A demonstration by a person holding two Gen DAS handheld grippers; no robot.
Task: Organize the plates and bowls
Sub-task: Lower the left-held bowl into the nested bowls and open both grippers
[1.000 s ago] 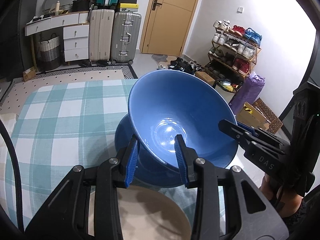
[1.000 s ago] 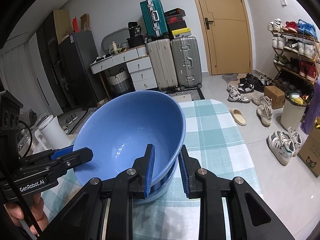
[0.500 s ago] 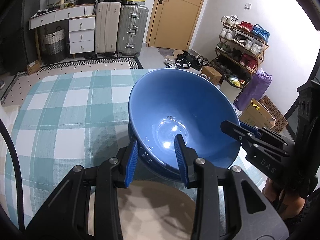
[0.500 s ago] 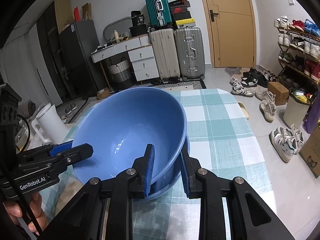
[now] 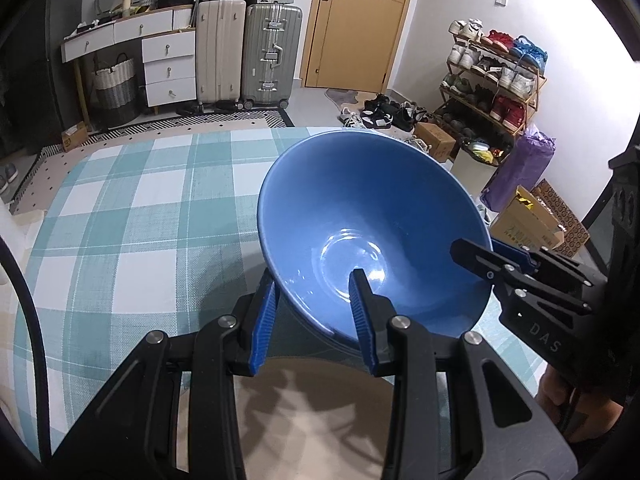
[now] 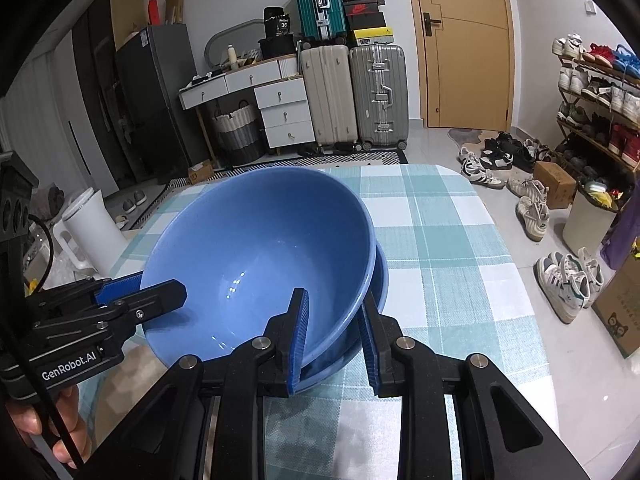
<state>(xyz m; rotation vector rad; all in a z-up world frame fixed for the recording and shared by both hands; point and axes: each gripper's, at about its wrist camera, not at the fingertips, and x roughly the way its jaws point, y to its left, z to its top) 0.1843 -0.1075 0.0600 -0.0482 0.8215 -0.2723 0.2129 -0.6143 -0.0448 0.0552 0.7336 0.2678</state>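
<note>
A large blue bowl (image 5: 372, 216) (image 6: 256, 256) hangs tilted between both grippers, its base down inside a second blue bowl (image 6: 381, 276) that stands on the checked tablecloth (image 5: 120, 240). My left gripper (image 5: 314, 320) is shut on the near rim, one pad inside and one outside. My right gripper (image 6: 334, 340) is shut on the opposite rim, and its fingers (image 5: 492, 260) show at the right of the left wrist view. The left gripper's fingers (image 6: 132, 292) appear at the left of the right wrist view. A beige plate (image 5: 312, 412) lies under the left gripper.
A white kettle (image 6: 88, 224) stands beyond the table's left edge. Suitcases (image 6: 356, 96), white drawers (image 6: 284, 112) and a door (image 6: 468, 48) lie across the room. Shoes and a shoe rack (image 6: 592, 112) fill the floor to the right. Cardboard boxes (image 5: 532, 220) sit by the table's right side.
Both grippers came down with the upper blue bowl. The lower bowl, plainly visible beneath it before, is now almost covered as the upper one settles into it.
</note>
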